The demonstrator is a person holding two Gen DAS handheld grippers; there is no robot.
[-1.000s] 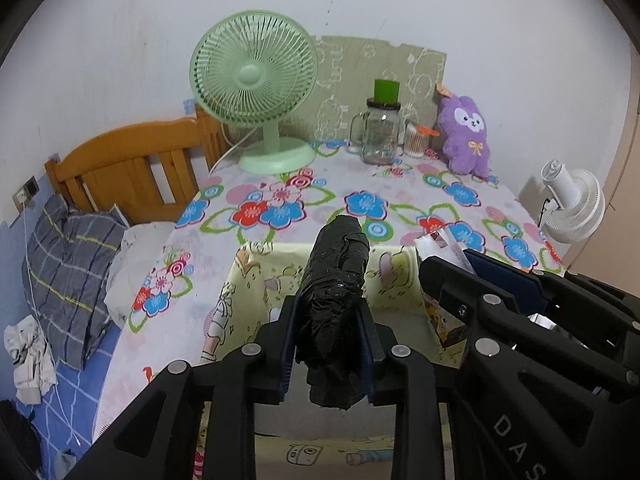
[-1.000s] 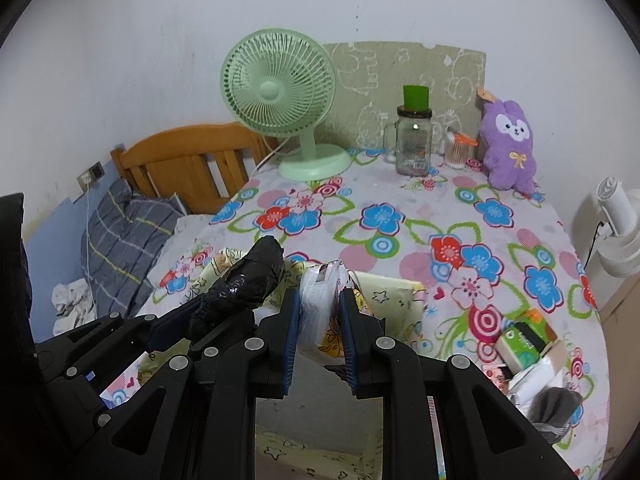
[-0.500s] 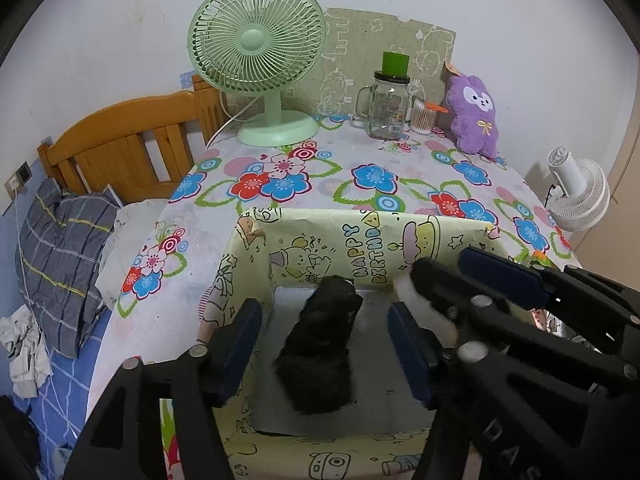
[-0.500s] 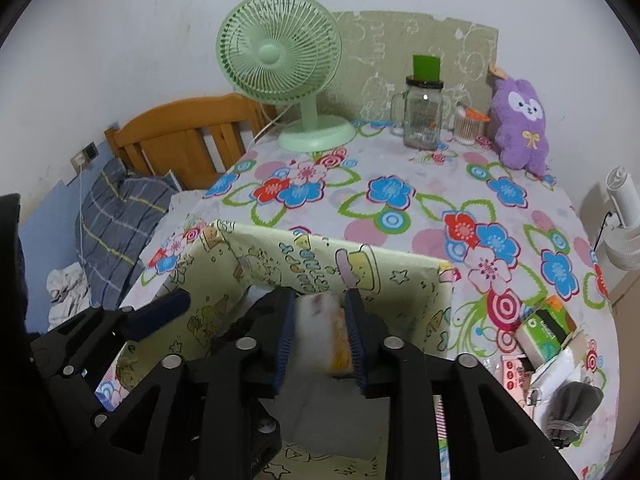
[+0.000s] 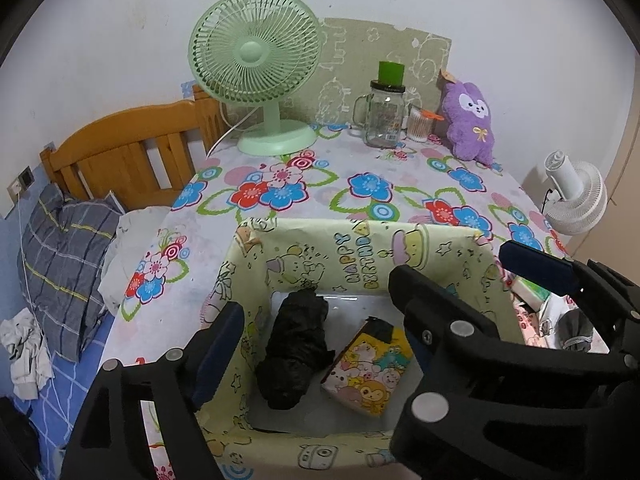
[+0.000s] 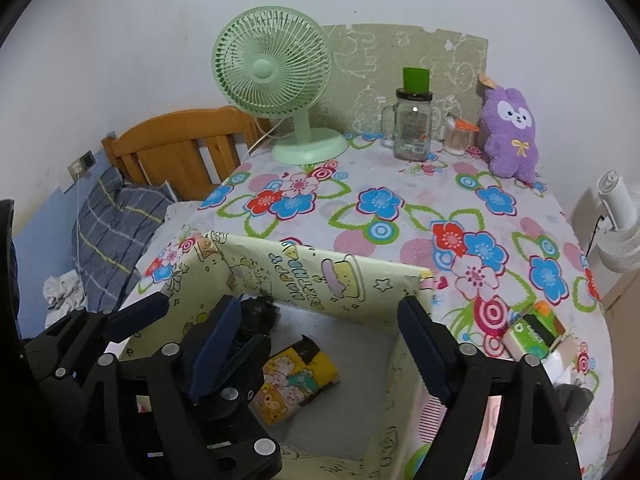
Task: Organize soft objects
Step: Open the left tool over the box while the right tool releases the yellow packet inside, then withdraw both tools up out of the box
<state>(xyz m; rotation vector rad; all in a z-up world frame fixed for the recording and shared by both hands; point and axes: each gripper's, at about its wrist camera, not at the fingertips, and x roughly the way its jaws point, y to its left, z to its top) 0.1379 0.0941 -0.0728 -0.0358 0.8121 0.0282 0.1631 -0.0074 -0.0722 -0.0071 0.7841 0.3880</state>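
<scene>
A yellow-green cartoon-print box (image 5: 360, 240) stands at the near edge of the flowered table. A black plastic bundle (image 5: 296, 348) and a yellow cartoon tissue pack (image 5: 370, 372) lie side by side on its floor. My left gripper (image 5: 316, 296) is open and empty above the box. My right gripper (image 6: 320, 320) is open and empty above the box too, with the tissue pack (image 6: 298, 374) below it. The black bundle (image 6: 260, 310) is mostly hidden behind its left finger. The box wall (image 6: 304, 276) faces it.
A green fan (image 5: 256, 60), a glass jar (image 5: 386, 114) and a purple plush (image 5: 472, 120) stand at the back. Tissue packs (image 6: 536, 330) and a grey item (image 5: 574, 330) lie right of the box. A bed (image 5: 64, 264) is left, a white fan (image 5: 576, 196) right.
Both grippers opened over the box. The black bundle dropped in first, then the tissue pack left the right gripper and landed beside it. Both grippers have pulled back a little.
</scene>
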